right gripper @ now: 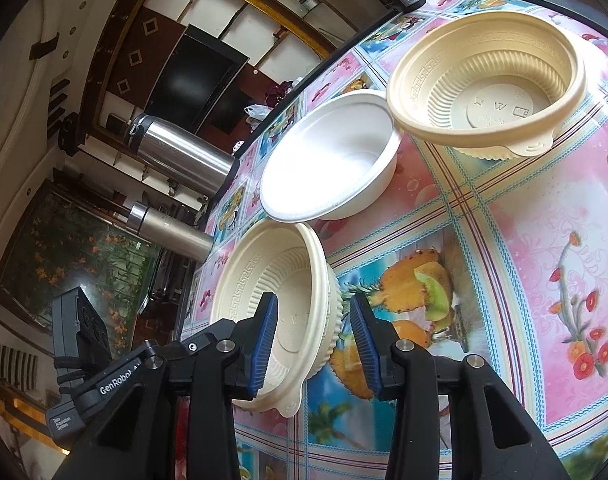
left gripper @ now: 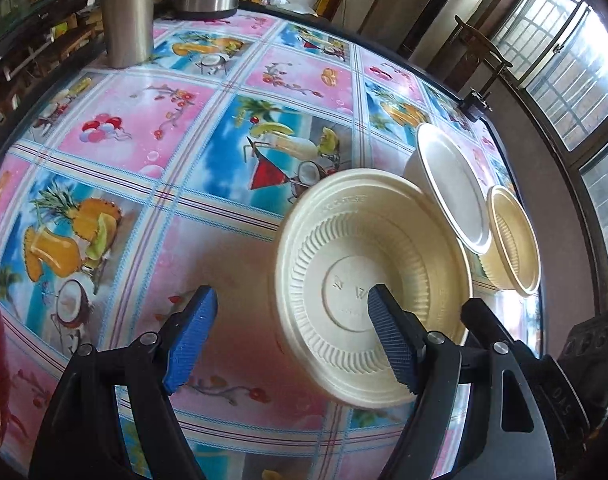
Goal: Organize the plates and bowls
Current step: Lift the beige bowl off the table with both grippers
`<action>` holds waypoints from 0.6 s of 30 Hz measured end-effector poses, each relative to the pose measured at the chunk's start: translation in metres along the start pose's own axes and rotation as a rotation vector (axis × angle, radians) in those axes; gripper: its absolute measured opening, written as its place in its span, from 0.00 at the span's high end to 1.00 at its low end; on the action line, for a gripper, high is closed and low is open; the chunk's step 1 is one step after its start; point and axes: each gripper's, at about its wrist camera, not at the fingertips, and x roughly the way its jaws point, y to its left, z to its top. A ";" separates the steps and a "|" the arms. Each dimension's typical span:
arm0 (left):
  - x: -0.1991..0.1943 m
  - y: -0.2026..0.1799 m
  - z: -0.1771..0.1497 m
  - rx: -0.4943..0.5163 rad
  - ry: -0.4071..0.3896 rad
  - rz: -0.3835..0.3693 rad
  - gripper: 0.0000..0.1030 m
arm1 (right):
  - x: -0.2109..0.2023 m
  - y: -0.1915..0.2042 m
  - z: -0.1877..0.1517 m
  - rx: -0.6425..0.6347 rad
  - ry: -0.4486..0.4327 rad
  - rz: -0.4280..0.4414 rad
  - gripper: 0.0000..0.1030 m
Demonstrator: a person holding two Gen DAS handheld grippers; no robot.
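**Three bowls, two grippers on the table**

Blue-padded, the right gripper [right gripper: 316,344] straddles the wall of the near cream bowl [right gripper: 264,276], jaws narrow, pads not pressing. Beyond stand one white bowl [right gripper: 328,152] and one tan bowl [right gripper: 484,80]. Left gripper [left gripper: 288,340] gapes wide, one finger over that cream bowl.

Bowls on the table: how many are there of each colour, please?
Cream ribbed plastic bowl: 1
Plain white bowl: 1
Tan ribbed plastic bowl: 1
Total: 3 bowls
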 end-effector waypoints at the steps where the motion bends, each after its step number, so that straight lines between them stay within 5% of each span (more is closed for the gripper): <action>1: 0.000 0.000 0.000 0.006 -0.010 0.011 0.25 | 0.000 0.000 0.000 -0.001 -0.003 -0.003 0.60; 18: -0.010 -0.016 -0.005 0.113 -0.133 0.112 0.24 | 0.003 0.001 0.000 -0.003 0.001 -0.007 0.63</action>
